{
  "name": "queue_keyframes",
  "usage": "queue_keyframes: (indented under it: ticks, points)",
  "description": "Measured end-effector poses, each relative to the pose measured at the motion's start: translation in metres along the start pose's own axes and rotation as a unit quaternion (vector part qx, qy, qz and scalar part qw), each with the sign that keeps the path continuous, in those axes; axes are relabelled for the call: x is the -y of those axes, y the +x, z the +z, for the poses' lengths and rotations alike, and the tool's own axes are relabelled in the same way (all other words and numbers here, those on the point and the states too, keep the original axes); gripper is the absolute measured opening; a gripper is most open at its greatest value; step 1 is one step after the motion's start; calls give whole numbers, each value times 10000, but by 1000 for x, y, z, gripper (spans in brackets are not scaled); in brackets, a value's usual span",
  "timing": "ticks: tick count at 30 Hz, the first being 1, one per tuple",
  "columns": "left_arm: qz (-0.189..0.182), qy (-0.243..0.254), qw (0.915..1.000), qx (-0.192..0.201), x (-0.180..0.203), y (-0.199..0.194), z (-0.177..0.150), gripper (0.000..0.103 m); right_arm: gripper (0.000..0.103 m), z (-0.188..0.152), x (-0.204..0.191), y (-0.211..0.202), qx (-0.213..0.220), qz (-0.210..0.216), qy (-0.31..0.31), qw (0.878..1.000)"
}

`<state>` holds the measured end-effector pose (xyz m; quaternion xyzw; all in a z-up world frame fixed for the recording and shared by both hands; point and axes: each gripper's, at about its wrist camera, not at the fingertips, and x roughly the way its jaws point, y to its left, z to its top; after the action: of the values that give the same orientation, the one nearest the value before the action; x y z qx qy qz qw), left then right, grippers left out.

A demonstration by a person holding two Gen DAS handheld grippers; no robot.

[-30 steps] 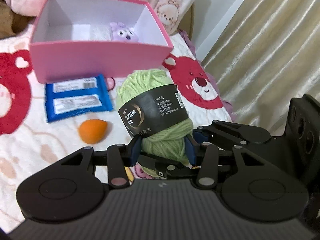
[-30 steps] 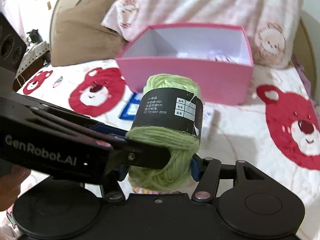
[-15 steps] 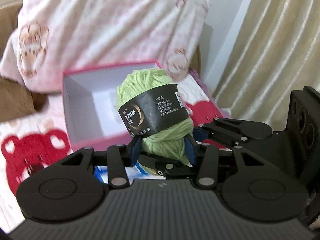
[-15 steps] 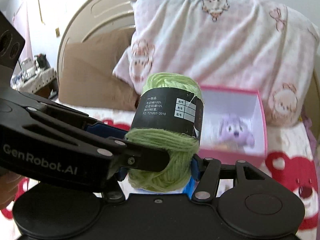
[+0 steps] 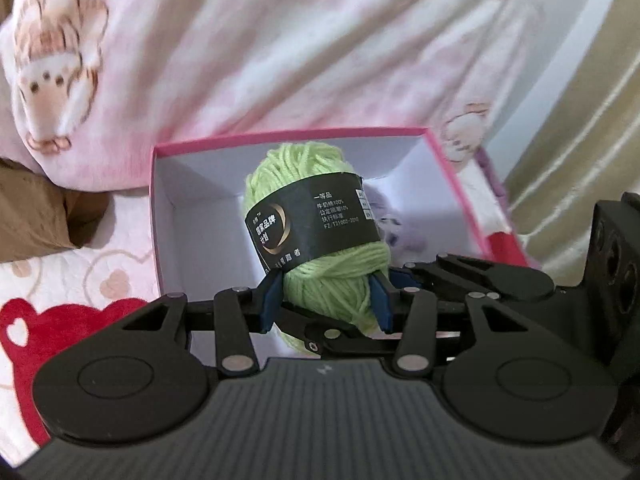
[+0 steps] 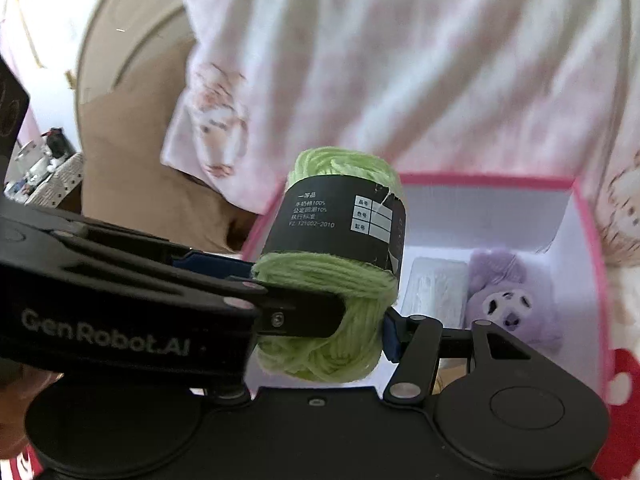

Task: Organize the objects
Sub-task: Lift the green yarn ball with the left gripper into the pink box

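Both claws, the left claw [image 5: 326, 300] and the right claw [image 6: 332, 320], are clenching the green yarn ball [image 5: 320, 240], carrying it above the pink box [image 5: 160, 208] just ahead. Probably lowering beside the purple plush toy [image 6: 508, 292], then releasing, comes next.

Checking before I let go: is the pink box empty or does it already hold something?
Not empty. Inside the pink box, a purple plush toy lies beside a white packet, seen from the right wrist.
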<state>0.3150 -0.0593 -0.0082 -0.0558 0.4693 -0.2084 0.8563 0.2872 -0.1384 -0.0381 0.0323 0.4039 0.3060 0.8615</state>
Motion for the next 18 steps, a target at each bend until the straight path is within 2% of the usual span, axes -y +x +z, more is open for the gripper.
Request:
queue_keyframes:
  ticks: [5,8,12,15,18]
  points:
    - [79,-225,9996,-132,-18,37,0,44,62,0,12,42,-357,-139,275,9989]
    - [51,-374,9990,-241,-29,57,1,42,66,1,18,60,-586,-264,336,9974]
    - [296,-217,9982,-479,-33,78,-3,39,68,-3,17,63,-721,-311,127,9968]
    - [300,-142,9987,-397,-30,80,-6,38,68,-10,13,53,-621,-119,-153,9979]
    - [382,-96,9988,-285,-27,83,-2,38,45,-10,7,55,-606,-308,-492,9965]
